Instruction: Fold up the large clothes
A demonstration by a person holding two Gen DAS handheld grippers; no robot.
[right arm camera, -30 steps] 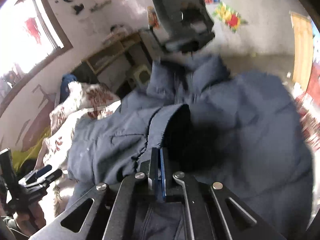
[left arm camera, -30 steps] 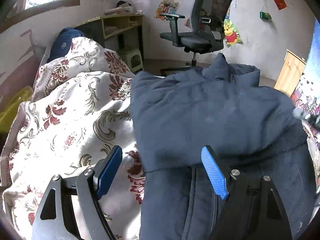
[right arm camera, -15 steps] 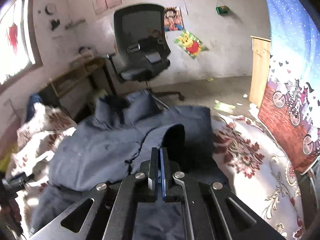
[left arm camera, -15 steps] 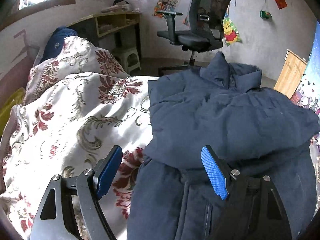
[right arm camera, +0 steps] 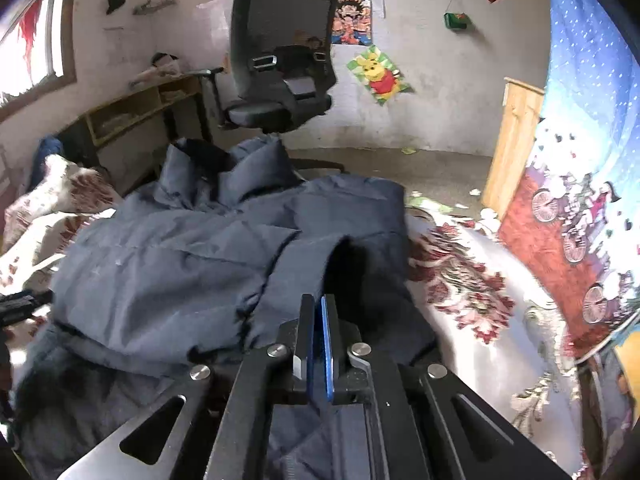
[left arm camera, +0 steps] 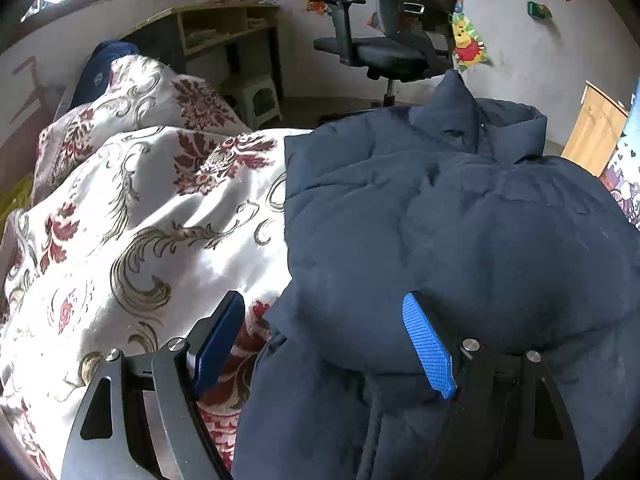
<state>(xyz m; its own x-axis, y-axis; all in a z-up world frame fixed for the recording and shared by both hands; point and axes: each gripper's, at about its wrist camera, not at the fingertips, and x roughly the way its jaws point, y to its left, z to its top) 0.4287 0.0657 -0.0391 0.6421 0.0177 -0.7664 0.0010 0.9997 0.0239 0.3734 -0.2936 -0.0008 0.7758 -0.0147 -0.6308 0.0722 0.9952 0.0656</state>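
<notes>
The left gripper (left arm camera: 324, 344) hangs with its jaws wide apart and nothing between the pads, straddling the left edge of the jacket (left arm camera: 460, 232) where a folded-over layer ends in a thick lip. The jacket lies ahead and to the right of it, long axis running away from the camera toward the collar (left arm camera: 476, 120) at the far edge of the bed (left arm camera: 132, 216). The near hem falls under and past the gripper. I judge this hand well placed to take the left side of the hem or fold lip.

From the right wrist, the right gripper (right arm camera: 316, 332) has its jaws nearly together; they have just been opening a little, and only a thin slit shows. The dark sleeve opening (right arm camera: 344, 268) sits right at the fingertips, but whether cloth is pinched there I cannot tell. The jacket spreads ahead and left, collar far.

The bed carries a floral cover, soft and rumpled. Past its far edge stand an office chair (right arm camera: 280, 72), a low shelf (right arm camera: 132, 116), and a printed curtain (right arm camera: 580, 200) along the right edge.
</notes>
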